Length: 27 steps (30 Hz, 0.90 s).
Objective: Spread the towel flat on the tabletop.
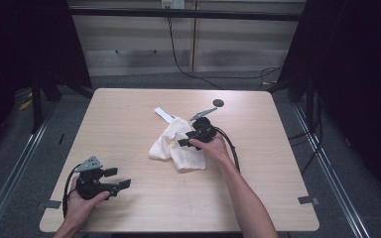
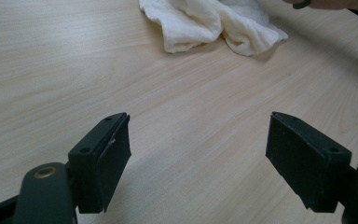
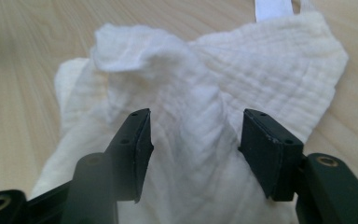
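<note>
Cloth (image 3: 200, 116): a raised fold lay between the right gripper (image 3: 193, 144) fingers, unpinched.
Left gripper (image 2: 198, 158): fingers apart over bare table (image 2: 51, 56).

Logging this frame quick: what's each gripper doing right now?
Left gripper: open, holding nothing, over bare table.
Right gripper: open, jaws either side of a raised fold of the white cloth, not clamped on it.
</note>
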Available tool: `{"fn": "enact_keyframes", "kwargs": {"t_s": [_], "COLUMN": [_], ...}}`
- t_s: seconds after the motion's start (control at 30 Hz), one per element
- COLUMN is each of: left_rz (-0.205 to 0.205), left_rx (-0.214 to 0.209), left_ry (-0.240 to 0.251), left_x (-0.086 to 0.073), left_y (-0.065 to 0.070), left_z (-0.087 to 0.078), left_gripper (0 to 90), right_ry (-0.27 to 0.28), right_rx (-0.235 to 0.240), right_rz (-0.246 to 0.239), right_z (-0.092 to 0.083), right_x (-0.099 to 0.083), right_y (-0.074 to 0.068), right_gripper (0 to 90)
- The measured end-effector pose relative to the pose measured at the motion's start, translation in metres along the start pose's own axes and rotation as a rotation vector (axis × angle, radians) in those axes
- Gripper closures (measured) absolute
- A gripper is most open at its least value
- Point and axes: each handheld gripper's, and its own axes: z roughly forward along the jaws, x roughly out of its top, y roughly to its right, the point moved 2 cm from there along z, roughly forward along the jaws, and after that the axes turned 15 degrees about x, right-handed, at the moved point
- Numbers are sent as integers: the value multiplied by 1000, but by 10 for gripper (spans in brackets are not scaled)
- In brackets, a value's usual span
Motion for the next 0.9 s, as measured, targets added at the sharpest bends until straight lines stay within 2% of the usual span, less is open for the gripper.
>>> {"fn": "enact_keyframes", "kwargs": {"t_s": [0.1, 0.17, 0.2, 0.27, 0.3, 0.33, 0.47, 0.7, 0.9], "left_rz": [-3, 4, 1, 1, 3, 1, 4, -5, -5], "left_rx": [-6, -4, -3, 0, 2, 1, 3, 4, 0], "left_ry": [-2, -8, -7, -7, -7, -6, -4, -2, -8], "left_x": [0, 0, 0, 0, 0, 0, 0, 0, 0], "left_y": [0, 1, 1, 1, 1, 1, 0, 0, 0], "left_z": [0, 0, 1, 1, 1, 1, 0, 1, 2], "left_gripper": [215, 215, 215, 215, 215, 214, 213, 203, 195], "right_ry": [-18, -38, -40, -36, -36, -31, -27, -44, -43], "right_rx": [-19, -11, -11, -7, -4, -4, 10, 29, 47], "right_rz": [7, -14, -15, -14, -15, -12, -6, -52, -63], "right_z": [4, 7, 8, 8, 8, 8, 7, 3, 1], "right_x": [-3, -6, -8, -8, -10, -12, -16, -30, -40], "right_y": [0, -1, -2, -3, -5, -6, -10, -30, -43], "right_gripper": [513, 587, 667, 688, 758, 774, 800, 805, 805]}}
